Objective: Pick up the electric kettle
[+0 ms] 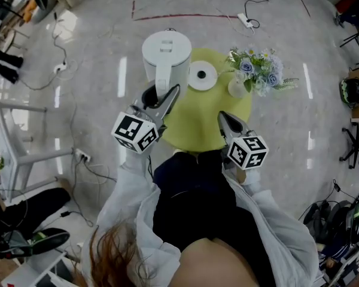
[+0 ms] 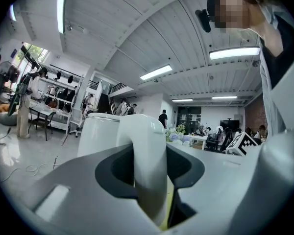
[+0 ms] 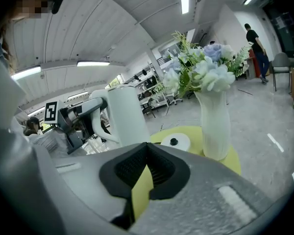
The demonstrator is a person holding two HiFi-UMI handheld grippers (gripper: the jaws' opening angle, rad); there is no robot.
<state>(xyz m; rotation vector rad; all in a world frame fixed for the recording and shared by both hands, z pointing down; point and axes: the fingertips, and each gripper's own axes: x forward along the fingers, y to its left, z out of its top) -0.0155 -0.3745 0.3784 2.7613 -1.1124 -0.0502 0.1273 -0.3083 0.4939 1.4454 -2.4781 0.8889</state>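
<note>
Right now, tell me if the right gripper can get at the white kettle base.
Likely yes: bare yellow table lies between the right gripper and the kettle base, and the kettle is held aside by the left gripper.

Base (image 1: 202,76) on table (image 1: 197,124), between kettle (image 1: 166,58) at left, vase (image 1: 238,87) at right.

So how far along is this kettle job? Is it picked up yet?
It looks essentially done. The left gripper is clamped on the handle of the white electric kettle. The kettle is off its round base, which sits bare on the yellow table, and it hangs out past the table's edge. The right gripper is shut and empty. Nothing obvious is left but holding it steady.
</note>
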